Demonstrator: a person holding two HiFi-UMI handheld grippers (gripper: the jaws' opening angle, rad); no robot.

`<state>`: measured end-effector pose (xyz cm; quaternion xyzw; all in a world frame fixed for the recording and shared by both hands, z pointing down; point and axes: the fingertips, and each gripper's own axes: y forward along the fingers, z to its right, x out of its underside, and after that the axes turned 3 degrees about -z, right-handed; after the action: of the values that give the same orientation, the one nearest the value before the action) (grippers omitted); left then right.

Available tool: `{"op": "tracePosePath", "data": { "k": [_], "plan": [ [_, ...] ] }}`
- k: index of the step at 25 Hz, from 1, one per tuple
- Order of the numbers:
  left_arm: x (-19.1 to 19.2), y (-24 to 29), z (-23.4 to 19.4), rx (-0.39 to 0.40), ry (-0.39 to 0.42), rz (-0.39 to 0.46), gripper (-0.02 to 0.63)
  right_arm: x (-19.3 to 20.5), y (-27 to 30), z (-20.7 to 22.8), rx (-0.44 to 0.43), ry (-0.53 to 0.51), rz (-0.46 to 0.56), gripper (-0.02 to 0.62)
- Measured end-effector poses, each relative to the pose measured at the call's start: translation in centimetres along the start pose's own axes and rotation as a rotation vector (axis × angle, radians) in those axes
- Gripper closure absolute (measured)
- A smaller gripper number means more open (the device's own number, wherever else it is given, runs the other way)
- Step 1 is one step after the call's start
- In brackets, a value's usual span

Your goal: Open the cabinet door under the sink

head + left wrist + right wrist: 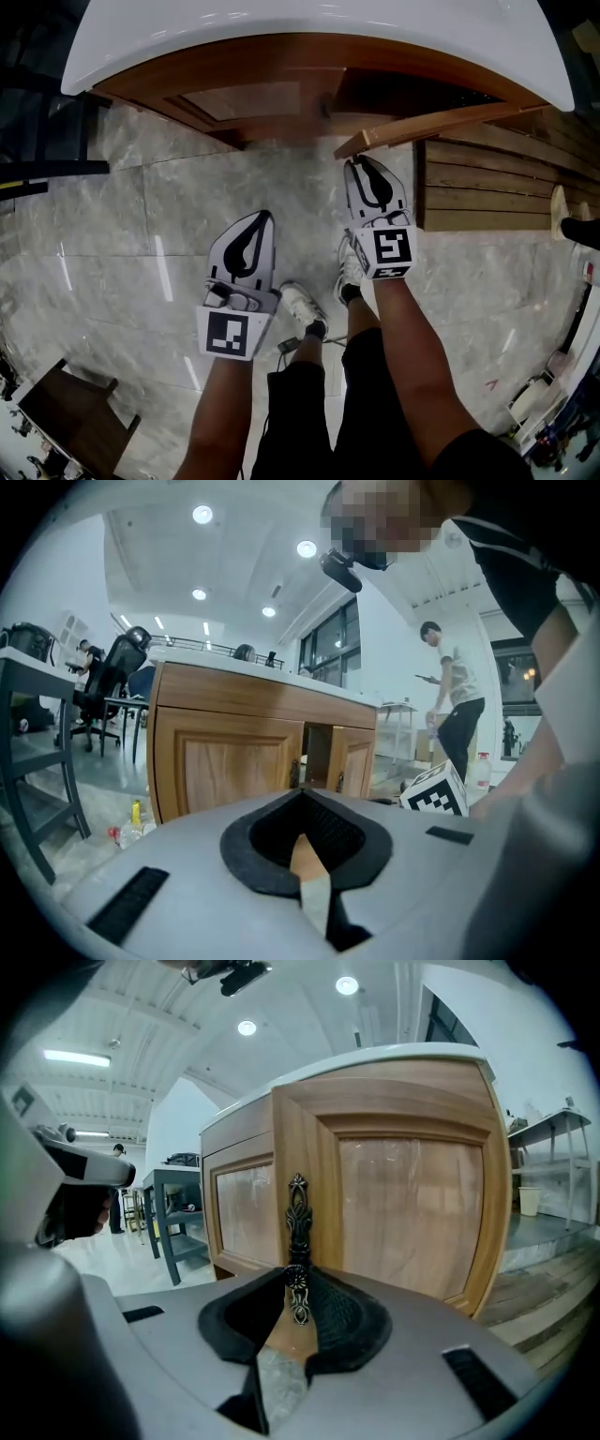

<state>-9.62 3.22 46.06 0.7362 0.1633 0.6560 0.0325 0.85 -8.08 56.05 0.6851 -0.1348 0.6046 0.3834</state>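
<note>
Cabinet door: the right-hand door [427, 125] under the white sink top [281, 28] stands swung part-way out from the cabinet front. Its free edge is toward the near side, above the tiled floor [141, 234].
Other door: the left door [234, 98] lies flush and closed, with a dark gap between it and the opened one in the left gripper view.
Handle: a dark ornate metal pull [297, 1232] is mounted upright on the open door's frame.
Right hand-held gripper [359, 164]: its jaws are narrow and clamped on the lower end of the handle, which sits between the pads in the right gripper view.
Left hand-held gripper [266, 217]: its jaws are drawn together with nothing between them. It is held well apart from the cabinet, on the near left.
Step in hand: probably swinging the door wider, with the task about half done.
Risk, grip: the hold is low on a thin, knobbly pull. A tug that strays from the door's arc could slide the pads off its end.
Risk, door: a pull that goes downward rather than outward would load the hinges.
Risk, path: the person's shoe [302, 305] and legs stand near the door's sweep and could block it.
Risk, right side: the wooden decking [487, 187] lies just beside the door, so a full swing may catch on it.
</note>
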Motion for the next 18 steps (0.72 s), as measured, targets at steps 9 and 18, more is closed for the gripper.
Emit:
{"op": "tracePosePath", "data": {
  "k": [9, 18],
  "plan": [
    [2.9, -2.4, 3.6, 0.008, -0.014, -0.028, 0.586, 1.6, -4.1, 0.0, -0.127, -0.072, -0.007, 0.505],
    [3.5, -0.4, 9.4, -0.056, -0.026, -0.016, 0.586, 2.3, -9.0, 0.7, -0.314, -0.148, 0.043, 0.504]
  ]
}}
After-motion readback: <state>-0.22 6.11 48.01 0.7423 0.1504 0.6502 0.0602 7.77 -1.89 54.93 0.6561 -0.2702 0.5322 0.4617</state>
